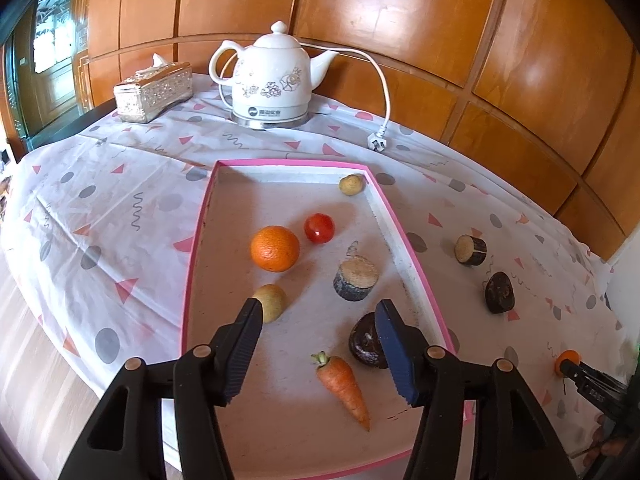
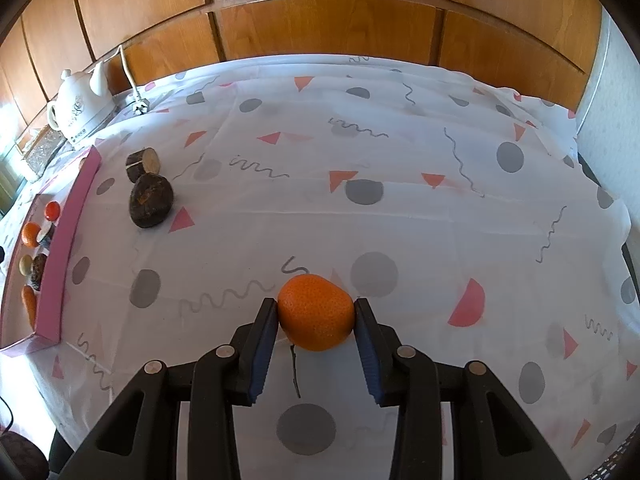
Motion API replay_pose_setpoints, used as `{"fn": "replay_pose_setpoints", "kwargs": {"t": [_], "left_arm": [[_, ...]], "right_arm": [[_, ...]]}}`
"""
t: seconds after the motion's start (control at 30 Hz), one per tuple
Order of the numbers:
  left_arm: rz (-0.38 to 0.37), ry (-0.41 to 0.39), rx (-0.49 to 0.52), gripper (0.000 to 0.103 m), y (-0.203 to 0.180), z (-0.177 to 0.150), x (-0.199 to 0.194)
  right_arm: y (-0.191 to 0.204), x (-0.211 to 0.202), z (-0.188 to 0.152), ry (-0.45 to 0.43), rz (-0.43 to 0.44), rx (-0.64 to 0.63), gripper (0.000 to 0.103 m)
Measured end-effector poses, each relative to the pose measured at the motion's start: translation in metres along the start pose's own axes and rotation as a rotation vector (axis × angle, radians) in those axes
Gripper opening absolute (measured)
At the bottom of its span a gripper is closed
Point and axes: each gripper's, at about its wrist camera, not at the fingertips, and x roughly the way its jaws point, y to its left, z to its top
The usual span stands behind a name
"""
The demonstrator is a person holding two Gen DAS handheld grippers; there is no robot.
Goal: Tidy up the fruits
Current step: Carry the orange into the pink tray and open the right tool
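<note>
Left wrist view
Left claw [image 1: 318,306]: jaws apart, nothing between them, hanging over the lower middle of the frame.
Tray [image 1: 288,163]: pink-rimmed, centre of the frame, on the desk [image 1: 120,208].
In the tray: orange [image 1: 275,249], tomato [image 1: 319,228], carrot [image 1: 344,384] at lower centre, wood round [image 1: 356,280].
Kettle [image 1: 276,80]: white, top centre, behind the tray.

Right wrist view
Right claw [image 2: 316,310]: clamped on a tangerine [image 2: 316,312], pads touching both its sides, lower centre.
Dark lump [image 2: 151,200]: left of centre on the cloth, just outside the tray's pink wall.
</note>
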Motion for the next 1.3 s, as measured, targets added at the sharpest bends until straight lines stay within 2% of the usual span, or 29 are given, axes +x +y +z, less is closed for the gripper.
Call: {"fn": "replay_pose_setpoints", "kwargs": {"t": [0.13,0.37,0.53,0.87,1.0,1.17,1.3], "left_arm": [[0.007,-0.001,-0.013,0.059,0.006,-0.001,-0.002],[0.019,-0.01,-0.041,0.06,0.016,-0.002,-0.005],[0.041,-0.018,-0.073,0.06,0.031,-0.001,-0.008],[0.091,-0.023,-0.133,0.06,0.062,-0.005,-0.012],[0.099,-0.027,-0.137,0.06,0.066,-0.005,-0.014],[0.095,-0.025,-0.135,0.06,0.067,-0.005,-0.014],[0.093,-0.021,-0.133,0.06,0.066,-0.006,-0.014]], "right_arm": [[0.008,-0.004,0.002,-0.008,0.019,-0.02,0.039],[0.036,-0.012,0.007,-0.009,0.106,-0.074,0.039],[0.069,-0.023,0.011,-0.017,0.217,-0.13,0.039],[0.172,-0.045,0.026,-0.023,0.462,-0.34,0.039],[0.209,-0.042,0.019,0.0,0.5,-0.44,0.039],[0.244,-0.021,0.008,0.047,0.482,-0.523,0.039],[0.253,-0.009,0.001,0.076,0.452,-0.531,0.04]]}}
